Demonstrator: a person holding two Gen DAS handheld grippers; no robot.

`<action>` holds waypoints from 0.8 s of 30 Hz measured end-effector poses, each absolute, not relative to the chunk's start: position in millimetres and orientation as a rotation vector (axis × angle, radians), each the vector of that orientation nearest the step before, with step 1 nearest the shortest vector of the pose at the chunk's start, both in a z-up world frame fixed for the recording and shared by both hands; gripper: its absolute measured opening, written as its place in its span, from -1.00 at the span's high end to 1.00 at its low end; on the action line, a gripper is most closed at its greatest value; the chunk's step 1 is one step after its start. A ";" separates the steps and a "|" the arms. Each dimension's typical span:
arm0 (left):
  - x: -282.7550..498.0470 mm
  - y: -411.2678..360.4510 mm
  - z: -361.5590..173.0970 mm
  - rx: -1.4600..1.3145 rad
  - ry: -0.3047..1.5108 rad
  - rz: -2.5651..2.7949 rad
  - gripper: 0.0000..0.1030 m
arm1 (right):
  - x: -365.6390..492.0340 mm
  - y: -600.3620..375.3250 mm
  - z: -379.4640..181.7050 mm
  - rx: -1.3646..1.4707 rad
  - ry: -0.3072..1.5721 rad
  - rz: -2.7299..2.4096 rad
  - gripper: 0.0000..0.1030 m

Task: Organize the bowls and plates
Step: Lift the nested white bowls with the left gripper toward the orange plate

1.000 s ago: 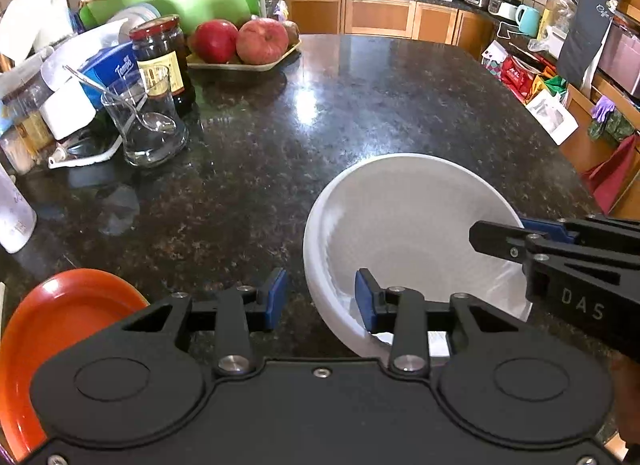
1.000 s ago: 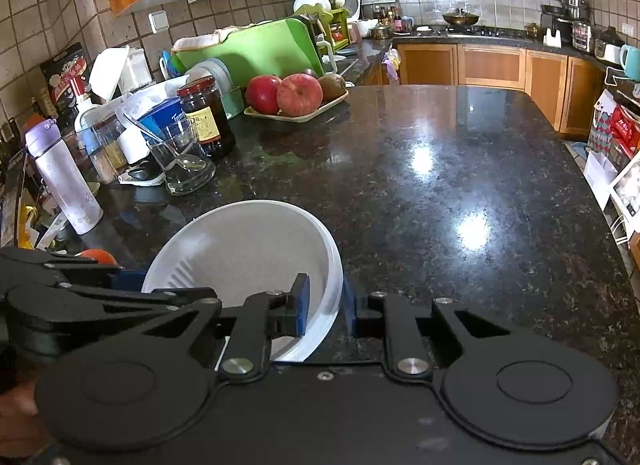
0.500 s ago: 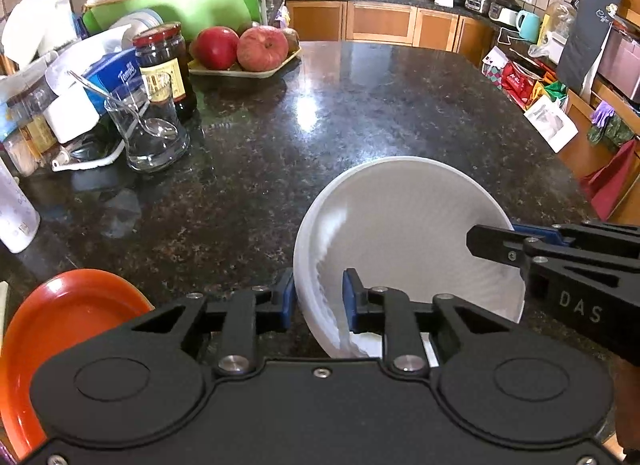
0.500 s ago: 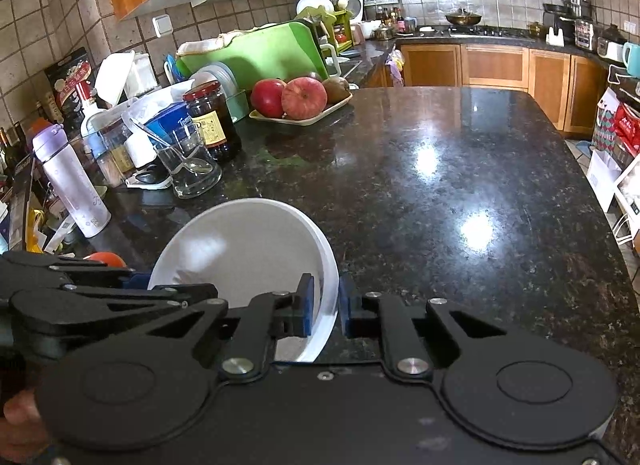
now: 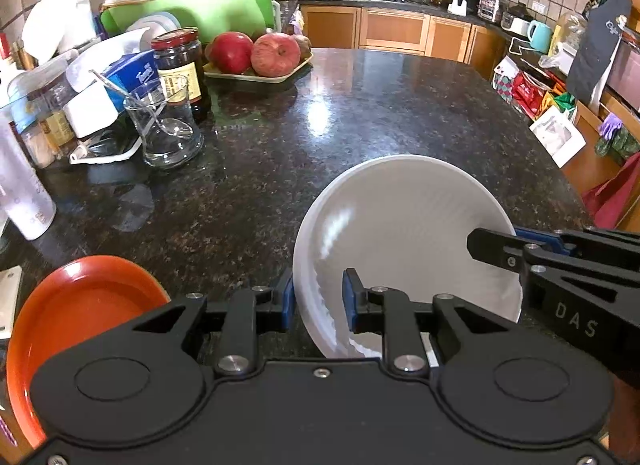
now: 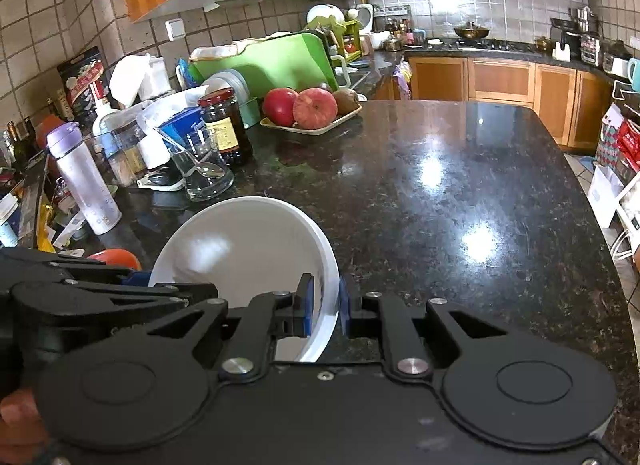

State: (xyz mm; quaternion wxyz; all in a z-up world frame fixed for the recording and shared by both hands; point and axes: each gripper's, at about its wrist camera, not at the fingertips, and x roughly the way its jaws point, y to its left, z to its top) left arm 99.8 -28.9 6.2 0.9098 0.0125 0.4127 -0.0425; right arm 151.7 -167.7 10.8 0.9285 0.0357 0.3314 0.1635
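Left gripper (image 5: pixel 318 299): its jaws have just been closing and now straddle the near-left rim of the white bowl (image 5: pixel 404 233); the outer blue pad is against the wall, the inner one looks a little off it, so I cannot tell whether the pinch is firm.
Right gripper (image 6: pixel 324 301): clamped on the opposite rim of the same bowl, blue pads pressed to either side of the thin wall, a touch tighter than a second ago.
White bowl: by the near edge of the granite countertop (image 5: pixel 360 113), tipped up with its mouth toward the left camera; a second ago it sat flatter.
Orange plate (image 5: pixel 76 317): at the near-left corner of the countertop, just beside the left gripper, untouched.
Meaning for the task: with both sides held, the bowl seems ready to lift; it probably goes onto or beside the orange plate.
Risk: a thin, slick rim could slip if the left pinch is loose.
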 end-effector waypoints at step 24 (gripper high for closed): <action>44.5 -42.9 22.3 -0.014 0.774 0.035 0.40 | 100.5 -182.9 25.5 0.048 0.612 0.438 0.70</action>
